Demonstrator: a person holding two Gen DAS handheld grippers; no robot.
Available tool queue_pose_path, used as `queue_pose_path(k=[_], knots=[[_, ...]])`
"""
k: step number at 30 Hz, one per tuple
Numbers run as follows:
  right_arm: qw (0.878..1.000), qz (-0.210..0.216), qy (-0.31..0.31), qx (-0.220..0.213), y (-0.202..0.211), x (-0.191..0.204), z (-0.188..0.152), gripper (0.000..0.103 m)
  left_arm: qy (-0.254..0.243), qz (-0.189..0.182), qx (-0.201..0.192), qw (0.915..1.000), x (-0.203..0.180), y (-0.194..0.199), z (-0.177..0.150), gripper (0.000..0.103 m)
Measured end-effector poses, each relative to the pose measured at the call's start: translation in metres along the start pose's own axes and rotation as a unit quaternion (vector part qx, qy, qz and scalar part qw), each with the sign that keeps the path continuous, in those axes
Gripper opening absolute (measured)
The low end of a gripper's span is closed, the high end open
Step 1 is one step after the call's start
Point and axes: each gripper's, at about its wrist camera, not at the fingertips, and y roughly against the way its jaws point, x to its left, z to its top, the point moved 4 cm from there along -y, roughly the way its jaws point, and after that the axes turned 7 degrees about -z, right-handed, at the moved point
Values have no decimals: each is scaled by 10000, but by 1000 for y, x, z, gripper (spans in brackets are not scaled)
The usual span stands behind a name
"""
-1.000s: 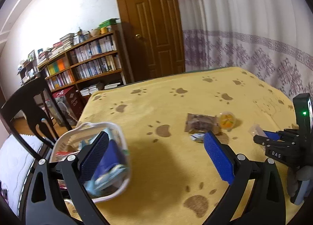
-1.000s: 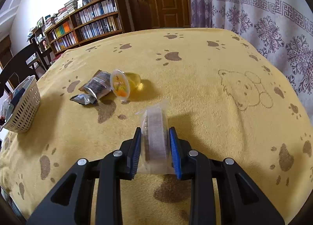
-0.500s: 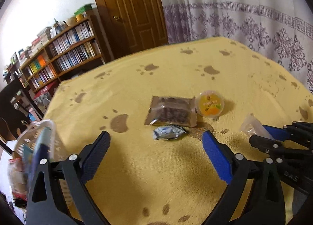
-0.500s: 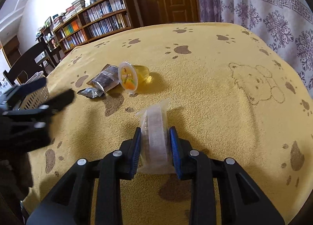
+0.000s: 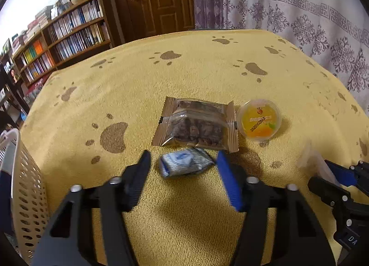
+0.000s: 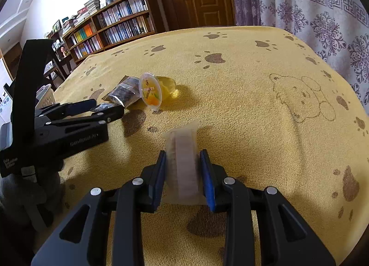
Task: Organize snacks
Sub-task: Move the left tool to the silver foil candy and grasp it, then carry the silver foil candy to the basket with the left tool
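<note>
Yellow towelling printed with brown paw marks covers the table (image 5: 184, 76). The left gripper (image 5: 183, 169) hangs spread wide, its blue pads either side of a small silver-blue wrapped snack (image 5: 184, 164) without touching it. Just beyond lie a brown snack packet (image 5: 196, 125) and, to its right, an orange jelly cup (image 5: 258, 120). A white perforated basket (image 5: 25, 196) stands at the left gripper's left. The right gripper (image 6: 184, 169) is clamped on a clear packet of wafers (image 6: 183, 162), held just above the cloth.
</note>
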Motion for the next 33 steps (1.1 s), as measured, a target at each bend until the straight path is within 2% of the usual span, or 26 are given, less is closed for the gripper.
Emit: queue_pose_path(k=[4,14,33], knots=[[10000,-15,24,0,0,1,-1,30,106,-102,-11,9999,3,1,-2,49],[10000,-3,32,-2,0,2,-1,32,167,-158,-246,9994,0,25,-8,48],[10000,-5,33,-3,0,2,-1,32,12,155,-704,9974,-7,68,-12,48]])
